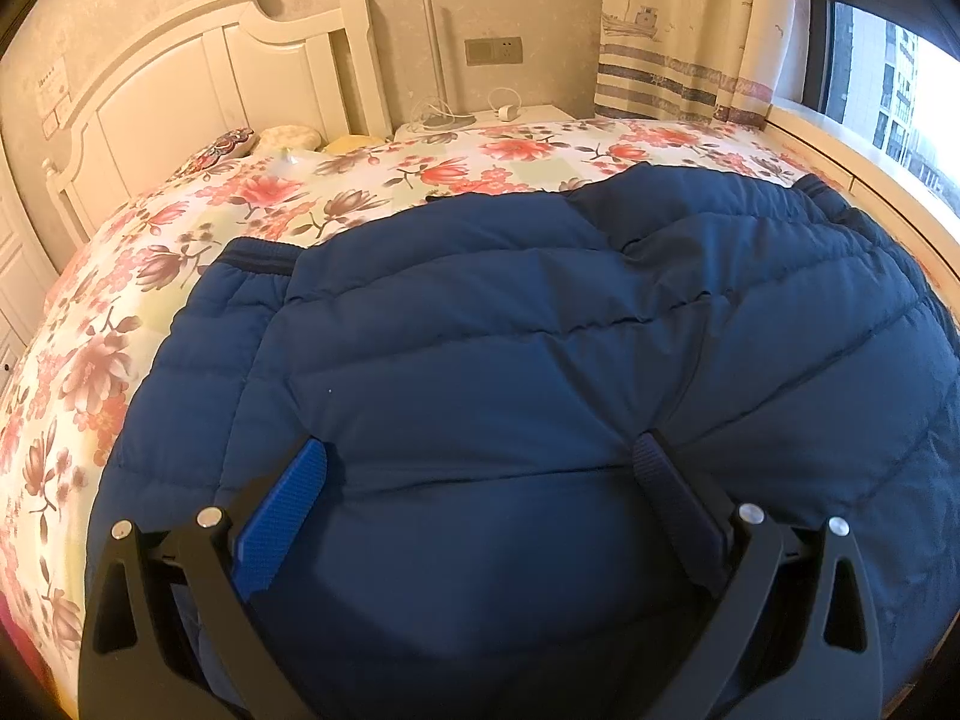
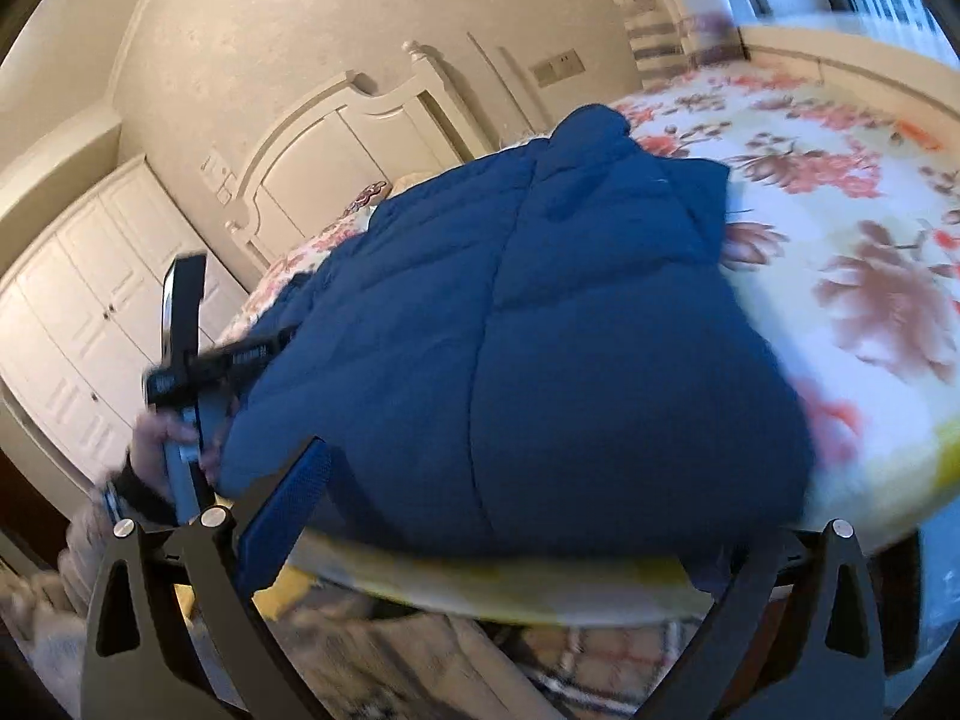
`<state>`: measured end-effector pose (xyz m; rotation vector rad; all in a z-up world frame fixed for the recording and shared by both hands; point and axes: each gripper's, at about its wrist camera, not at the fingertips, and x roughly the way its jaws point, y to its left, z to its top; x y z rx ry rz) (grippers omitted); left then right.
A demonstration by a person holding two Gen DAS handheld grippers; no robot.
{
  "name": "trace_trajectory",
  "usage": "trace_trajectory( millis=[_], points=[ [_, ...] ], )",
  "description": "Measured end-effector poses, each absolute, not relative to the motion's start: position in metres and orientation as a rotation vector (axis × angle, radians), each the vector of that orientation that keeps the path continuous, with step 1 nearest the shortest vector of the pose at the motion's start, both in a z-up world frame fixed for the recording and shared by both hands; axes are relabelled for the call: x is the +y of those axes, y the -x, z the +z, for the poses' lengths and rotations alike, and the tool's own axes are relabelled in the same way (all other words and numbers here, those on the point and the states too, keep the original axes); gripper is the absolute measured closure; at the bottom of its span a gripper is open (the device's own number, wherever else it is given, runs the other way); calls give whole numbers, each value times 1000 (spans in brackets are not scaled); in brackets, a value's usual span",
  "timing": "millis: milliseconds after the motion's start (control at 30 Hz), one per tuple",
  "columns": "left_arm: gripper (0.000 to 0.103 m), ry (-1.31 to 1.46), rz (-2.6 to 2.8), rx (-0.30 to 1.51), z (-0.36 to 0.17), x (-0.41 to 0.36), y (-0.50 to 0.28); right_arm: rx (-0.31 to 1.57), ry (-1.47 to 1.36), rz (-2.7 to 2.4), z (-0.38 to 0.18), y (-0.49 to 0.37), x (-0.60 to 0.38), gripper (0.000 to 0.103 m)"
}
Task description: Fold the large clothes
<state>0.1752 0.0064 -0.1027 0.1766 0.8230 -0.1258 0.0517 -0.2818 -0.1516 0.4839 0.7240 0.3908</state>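
A large blue quilted jacket [image 1: 510,330] lies spread on the floral bed [image 1: 180,228], its elastic hem toward the headboard. My left gripper [image 1: 480,444] hovers open just over the jacket's near part, blue-padded fingers [image 1: 282,516] wide apart with nothing between them. In the blurred right wrist view the jacket [image 2: 540,330] bulges at the bed's near edge [image 2: 480,582]. My right gripper [image 2: 480,450] is open at that edge. One finger [image 2: 288,504] shows and the other is hidden behind the jacket. The left gripper [image 2: 186,354] shows at the jacket's left side, held by a hand [image 2: 156,438].
A white headboard [image 1: 198,78] and pillows [image 1: 288,135] stand at the bed's far end, with a nightstand [image 1: 480,117] holding cables. A curtain [image 1: 690,30] and window ledge [image 1: 870,168] run along the right. White wardrobe doors [image 2: 78,324] stand left of the bed.
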Motion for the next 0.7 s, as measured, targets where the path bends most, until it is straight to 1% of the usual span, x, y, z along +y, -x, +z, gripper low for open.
trace_trajectory(
  millis=[67,133,167,200,300,367,400,533,600,700],
  points=[
    [2,-182,-120,824,-102,6,-176,736,-506,367,-146,-71,-276,4],
    [2,-191,-108,827,-102,5,-177,698,-494,340,-139,-85,-267,4],
    [2,-194,-101,830,-102,4,-178,678,-472,318,-136,-87,-265,14],
    [2,-196,-89,837,-102,3,-180,653,-435,277,-134,-88,-262,30],
    [2,-188,-79,880,-97,2,-190,586,-420,262,-131,-80,-265,51],
    [2,-180,-82,883,-88,-2,-201,559,-400,252,-130,-71,-265,55],
    [2,-177,-75,877,-84,-5,-207,547,-397,248,-129,-67,-264,56],
    [2,-232,18,865,-73,-25,-246,495,-336,236,-115,-55,-255,56],
    [2,-321,84,890,-82,-38,-273,460,-275,235,-98,-48,-244,56],
    [3,-331,51,913,-86,-43,-289,421,-172,232,-77,-40,-228,56]
  ],
)
